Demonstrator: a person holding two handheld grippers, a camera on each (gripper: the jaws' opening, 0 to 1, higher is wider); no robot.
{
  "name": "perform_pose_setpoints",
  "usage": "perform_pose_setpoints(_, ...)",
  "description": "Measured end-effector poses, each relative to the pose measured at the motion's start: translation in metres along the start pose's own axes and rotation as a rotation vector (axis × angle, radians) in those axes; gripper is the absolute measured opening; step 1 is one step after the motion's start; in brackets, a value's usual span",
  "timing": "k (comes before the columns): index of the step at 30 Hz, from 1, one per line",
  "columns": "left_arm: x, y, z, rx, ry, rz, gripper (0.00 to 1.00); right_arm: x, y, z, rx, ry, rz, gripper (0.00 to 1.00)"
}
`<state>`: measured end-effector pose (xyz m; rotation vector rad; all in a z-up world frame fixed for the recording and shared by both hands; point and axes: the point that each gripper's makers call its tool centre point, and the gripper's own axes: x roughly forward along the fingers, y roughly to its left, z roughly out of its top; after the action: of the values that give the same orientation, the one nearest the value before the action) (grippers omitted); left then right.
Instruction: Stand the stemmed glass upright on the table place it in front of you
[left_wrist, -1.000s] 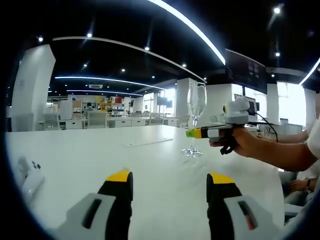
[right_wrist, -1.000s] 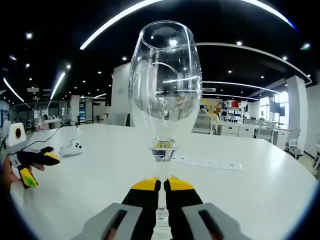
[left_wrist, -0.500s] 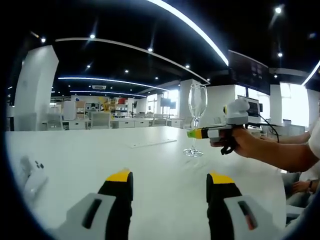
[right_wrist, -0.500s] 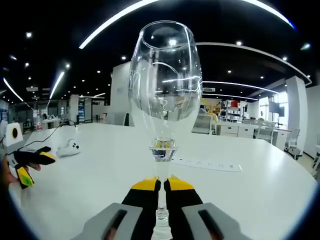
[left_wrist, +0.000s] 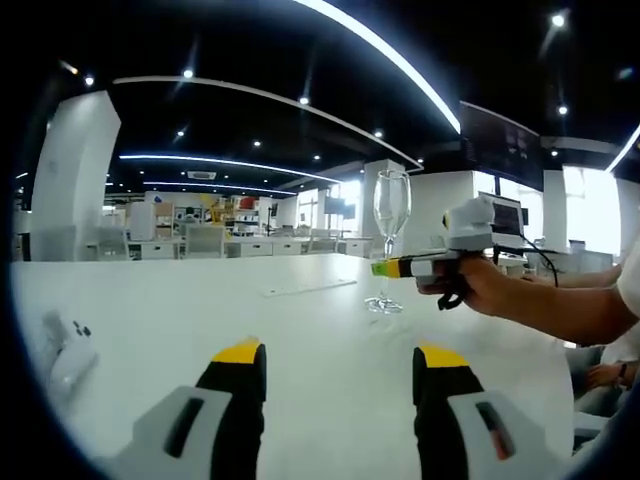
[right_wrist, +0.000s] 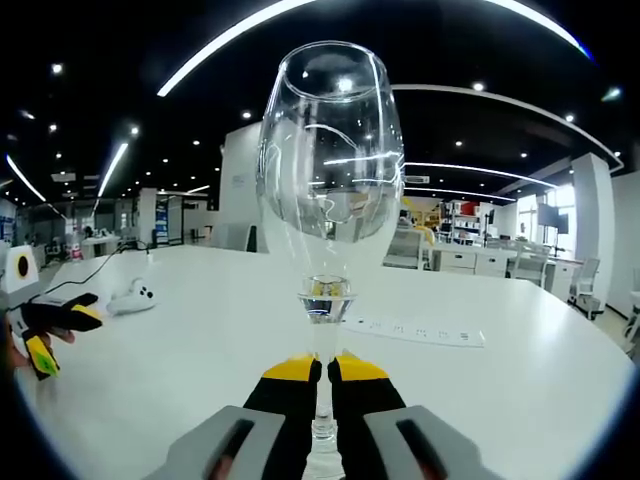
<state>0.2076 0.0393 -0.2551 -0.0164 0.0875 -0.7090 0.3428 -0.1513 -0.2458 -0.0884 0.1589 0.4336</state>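
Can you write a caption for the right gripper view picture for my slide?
The right claw pinches the stem of a tall clear stemmed glass, upright over the white table.

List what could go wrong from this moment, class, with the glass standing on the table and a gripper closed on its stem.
1. The right gripper is shut on the thin stem of the stemmed glass, which stands upright on the white table; a sideways pull before release could tip it.
2. The clamp sits low and the bowl is tall, so a jolt might topple or crack it.
3. The left gripper is open and apart, giving no support.
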Motion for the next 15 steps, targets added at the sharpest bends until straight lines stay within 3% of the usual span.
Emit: perform_pose_setpoints(15, 0.0, 0.0, 0.001, 0.0, -0.001, -0.002, 0.59, 0.014, -0.011, -0.002, 0.005, 0.007, -0.014, 0.09)
